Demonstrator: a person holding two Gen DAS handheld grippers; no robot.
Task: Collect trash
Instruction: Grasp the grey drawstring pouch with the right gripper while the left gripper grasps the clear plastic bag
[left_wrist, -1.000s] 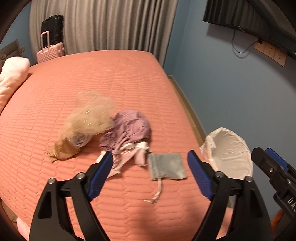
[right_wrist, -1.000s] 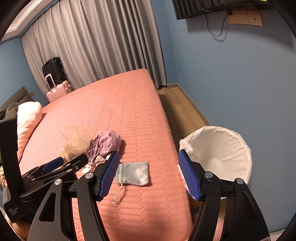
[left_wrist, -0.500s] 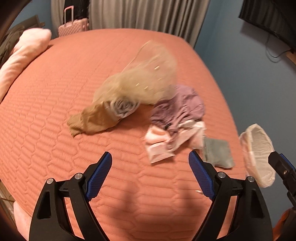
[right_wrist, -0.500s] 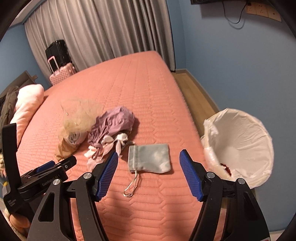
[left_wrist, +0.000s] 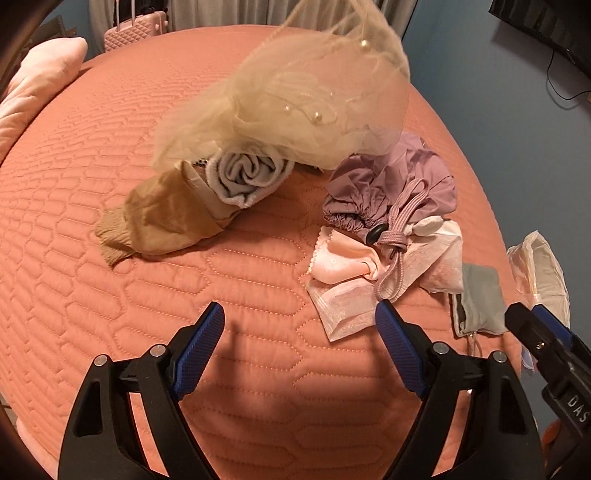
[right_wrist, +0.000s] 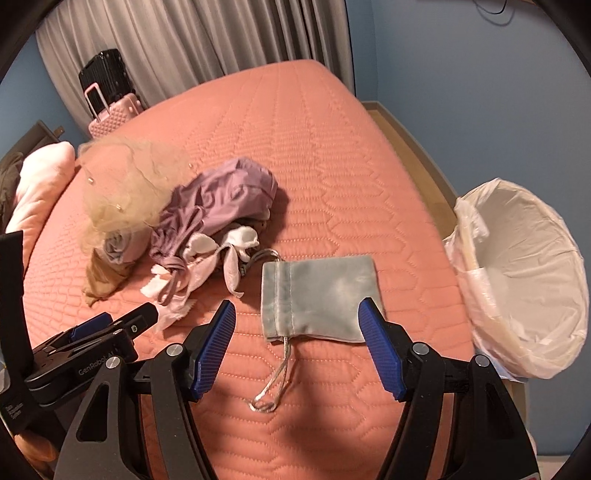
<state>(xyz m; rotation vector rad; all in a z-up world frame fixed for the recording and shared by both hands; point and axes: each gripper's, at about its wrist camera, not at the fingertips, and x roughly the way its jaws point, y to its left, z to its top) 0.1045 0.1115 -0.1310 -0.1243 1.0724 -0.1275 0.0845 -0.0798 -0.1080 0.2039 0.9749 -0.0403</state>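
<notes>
Salmon-pink quilted bedding covers a bed (right_wrist: 332, 155) strewn with small fabric items. In the right wrist view, a grey drawstring pouch (right_wrist: 321, 295) lies flat at twelve o'clock, just ahead of the right gripper (right_wrist: 297, 345), whose blue pads are spread wide and hold nothing. A bin (right_wrist: 524, 280) lined with a white bag stands off the bed edge at two o'clock. At ten o'clock sits a heap: a purple bag (right_wrist: 221, 203), pale pink cloths (right_wrist: 207, 273), and beige tulle (right_wrist: 129, 184) over tan stockings (right_wrist: 103, 280). In the left wrist view, the left gripper (left_wrist: 299, 354) also stands spread and empty, hovering over bare quilt, with the pink cloths at one o'clock and the stockings at eleven. This looks like the approach step, before any pickup. Next, the right gripper likely needs to drop onto the pouch, close on it, then carry it to the bin.
</notes>
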